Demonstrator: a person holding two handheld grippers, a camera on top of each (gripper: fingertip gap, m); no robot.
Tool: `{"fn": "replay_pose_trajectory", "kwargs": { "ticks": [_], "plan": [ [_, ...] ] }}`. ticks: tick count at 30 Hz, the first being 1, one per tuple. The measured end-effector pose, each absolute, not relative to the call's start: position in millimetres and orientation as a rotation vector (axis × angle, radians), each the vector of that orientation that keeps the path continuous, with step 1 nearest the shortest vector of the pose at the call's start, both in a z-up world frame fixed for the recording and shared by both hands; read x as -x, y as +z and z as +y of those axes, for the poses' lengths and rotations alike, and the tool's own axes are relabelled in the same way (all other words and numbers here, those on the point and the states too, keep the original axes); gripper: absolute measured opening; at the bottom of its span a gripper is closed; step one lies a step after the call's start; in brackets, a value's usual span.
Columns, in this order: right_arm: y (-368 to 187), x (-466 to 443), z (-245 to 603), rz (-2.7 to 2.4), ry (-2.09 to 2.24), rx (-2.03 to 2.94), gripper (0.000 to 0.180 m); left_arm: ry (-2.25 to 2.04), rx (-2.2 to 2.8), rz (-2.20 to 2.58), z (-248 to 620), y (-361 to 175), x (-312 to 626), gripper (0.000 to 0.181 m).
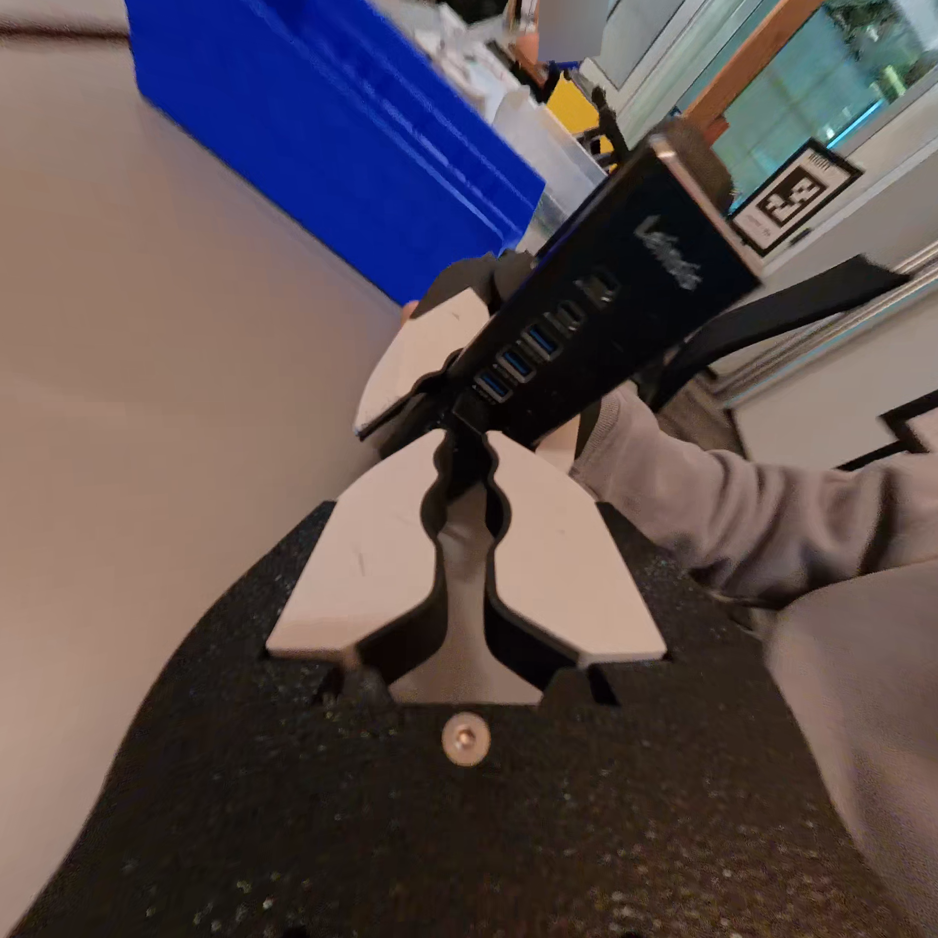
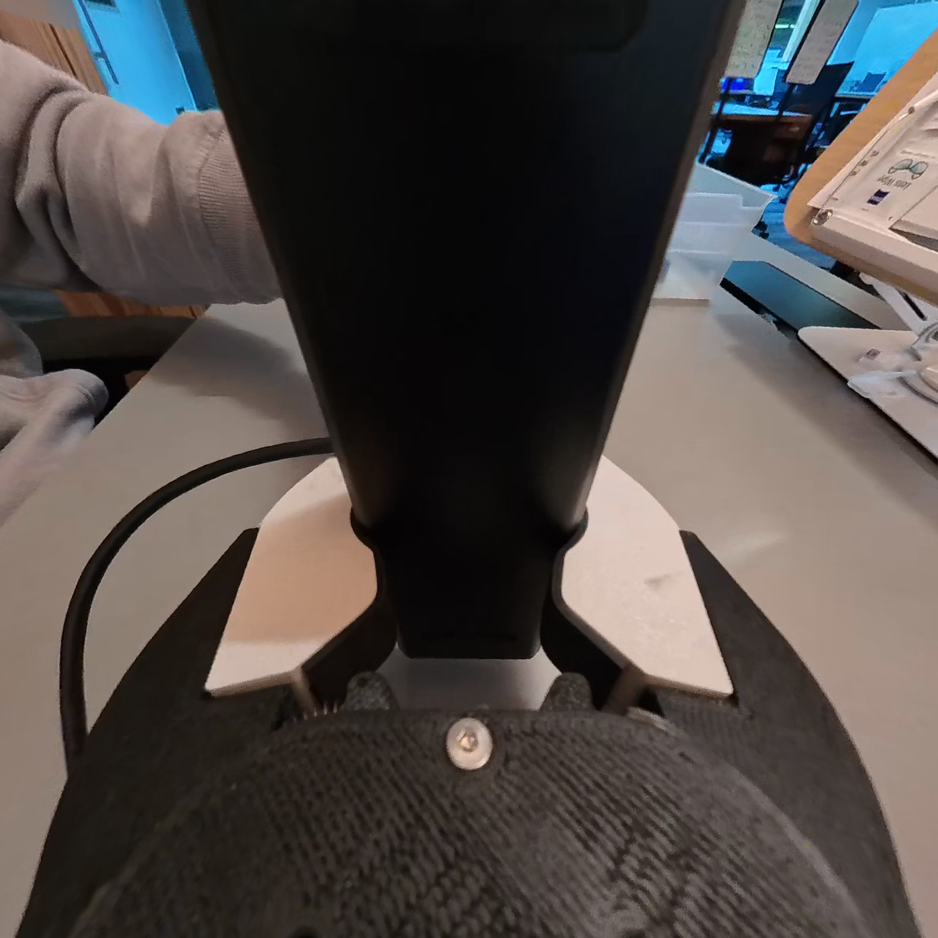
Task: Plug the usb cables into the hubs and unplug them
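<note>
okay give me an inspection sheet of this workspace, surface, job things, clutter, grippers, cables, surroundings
Surface: pale grey table, bare where visible.
Job's things: black USB hub held off the table, three blue ports showing.
Clutter: blue bin; clear plastic tub.
Grippers: right hand-held gripper shut on the hub; left hand-held gripper shut on a black plug at the hub's end.
Cables: black cable loops over the table.
Surroundings: grey sleeve, windows, square marker tag.

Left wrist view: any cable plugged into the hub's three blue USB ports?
No. All three blue ports on the black hub show open, empty slots.
</note>
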State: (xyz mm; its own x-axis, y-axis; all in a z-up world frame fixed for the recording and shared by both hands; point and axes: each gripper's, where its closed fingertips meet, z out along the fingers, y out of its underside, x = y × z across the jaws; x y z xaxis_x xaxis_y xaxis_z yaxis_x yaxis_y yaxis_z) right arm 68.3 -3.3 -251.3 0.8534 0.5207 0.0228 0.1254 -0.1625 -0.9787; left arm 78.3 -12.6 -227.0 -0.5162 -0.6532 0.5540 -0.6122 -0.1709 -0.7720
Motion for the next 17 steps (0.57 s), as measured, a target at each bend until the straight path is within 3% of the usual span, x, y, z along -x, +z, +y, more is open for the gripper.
{"fn": "replay_pose_trajectory", "kwargs": {
  "ticks": [4, 10, 17],
  "plan": [
    [-241.9, -73.2, -7.5, -0.463, 0.419, 1.658, 0.073, -1.794, 1.319, 1.857, 12.1, -193.1, -61.4, 0.02],
    [-237.3, -78.7, -8.0, -0.421, 0.43, 1.632, 0.072, -1.473, 1.342, 1.733, 85.3, -186.7, -16.5, 0.029],
    [-234.9, -85.2, -7.0, -0.372, 0.436, 1.622, 0.072, -0.921, 1.479, 1.419, 250.3, -138.8, 56.8, 0.023]
  ]
}}
